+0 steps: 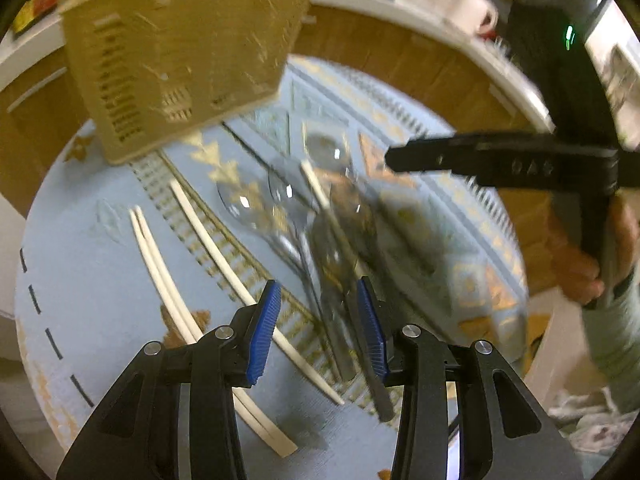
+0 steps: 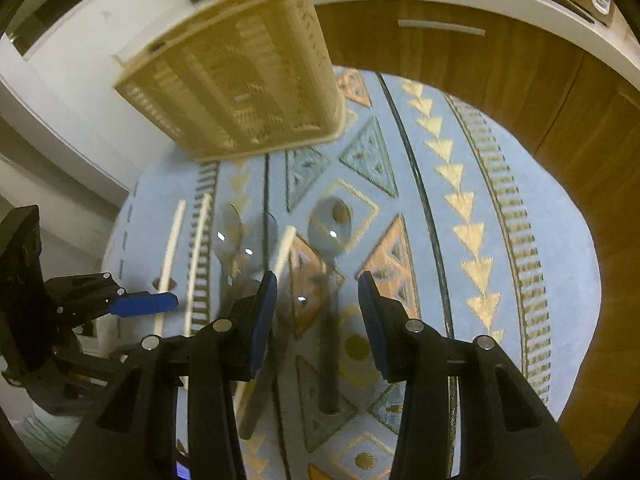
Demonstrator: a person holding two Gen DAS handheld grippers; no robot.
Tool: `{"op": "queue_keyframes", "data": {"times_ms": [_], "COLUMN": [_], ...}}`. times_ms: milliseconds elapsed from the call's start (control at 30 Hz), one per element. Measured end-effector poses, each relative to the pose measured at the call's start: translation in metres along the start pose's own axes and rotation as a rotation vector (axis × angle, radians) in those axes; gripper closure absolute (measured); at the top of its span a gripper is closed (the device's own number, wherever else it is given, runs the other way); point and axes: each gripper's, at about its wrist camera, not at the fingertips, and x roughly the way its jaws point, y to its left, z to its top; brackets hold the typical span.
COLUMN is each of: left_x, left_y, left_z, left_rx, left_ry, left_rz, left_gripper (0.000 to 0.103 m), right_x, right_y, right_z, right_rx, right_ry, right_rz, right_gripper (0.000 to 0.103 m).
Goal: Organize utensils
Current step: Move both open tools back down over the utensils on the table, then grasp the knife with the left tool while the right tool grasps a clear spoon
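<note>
Task barely begun, by look of it. Your left gripper gapes, empty; your right gripper likewise. Beige basket stands on rug, contents unreadable. Spoons and chopsticks all lie loose on rug just near side of basket. Everything left to collect.

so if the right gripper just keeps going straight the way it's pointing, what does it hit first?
Probably the spoons: the right gripper is open and aimed down at the rug, with a dark-handled spoon lying in line between its fingers. Depth is unclear, and the basket sits farther ahead.
</note>
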Motion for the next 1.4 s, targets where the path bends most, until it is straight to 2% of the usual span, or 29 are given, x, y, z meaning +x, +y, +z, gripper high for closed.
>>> {"op": "queue_keyframes", "data": {"times_ms": [67,167,367,400,433,500,567,633,867,1033,1133,1200,1233,1300,1367,1400], "left_x": [0.010,0.023,0.031,0.030,0.031,0.033,0.028,0.020,-0.007,-0.015,-0.010,-0.003,0.002,0.004,0.000,-0.002], "left_y": [-0.003,-0.005,-0.008,-0.010,-0.012,-0.010,-0.004,0.001,0.025,0.050,0.063,0.066,0.067,0.066,0.065,0.066], "left_z": [-0.002,-0.004,0.000,0.000,0.000,0.002,0.001,-0.001,-0.010,-0.021,-0.019,-0.015,-0.014,-0.013,-0.009,-0.009], "left_rx": [0.014,0.023,0.031,0.037,0.041,-0.006,-0.040,-0.061,-0.199,-0.296,-0.333,-0.350,-0.357,-0.360,-0.351,-0.346], "left_ry": [0.046,0.097,0.104,0.101,0.094,0.091,0.059,0.023,-0.042,-0.054,-0.029,-0.009,0.000,0.004,-0.011,-0.025], "left_rz": [0.020,0.046,0.089,0.108,0.132,0.091,0.073,0.088,0.026,0.005,-0.034,-0.034,-0.026,-0.021,-0.012,0.002], "left_gripper": [0.071,0.072,0.076,0.080,0.095,0.096,0.102,0.102,0.102,0.102,0.102,0.102,0.101,0.095,0.079,0.075], "right_x": [0.003,0.005,0.012,0.014,0.016,0.018,0.018,0.019,0.035,0.050,0.054,0.055,0.056,0.057,0.058,0.059], "right_y": [-0.002,-0.004,-0.004,-0.003,-0.002,-0.001,0.000,0.001,-0.005,-0.002,0.005,0.010,0.012,0.015,0.018,0.018], "right_z": [-0.003,-0.005,-0.004,-0.004,-0.004,-0.005,-0.005,-0.003,0.012,0.023,0.027,0.028,0.027,0.027,0.026,0.026], "right_rx": [0.008,0.008,-0.007,-0.008,-0.008,-0.007,-0.007,-0.009,0.029,0.020,-0.015,-0.043,-0.049,-0.063,-0.066,-0.061], "right_ry": [0.010,0.018,0.047,0.053,0.059,0.065,0.068,0.068,0.086,0.101,0.108,0.117,0.121,0.129,0.134,0.137], "right_rz": [0.000,0.004,-0.004,-0.005,-0.005,-0.003,-0.004,-0.007,0.010,-0.017,-0.067,-0.107,-0.116,-0.133,-0.141,-0.138], "right_gripper": [0.064,0.064,0.064,0.064,0.064,0.064,0.064,0.064,0.069,0.072,0.079,0.088,0.089,0.092,0.092,0.092]}}
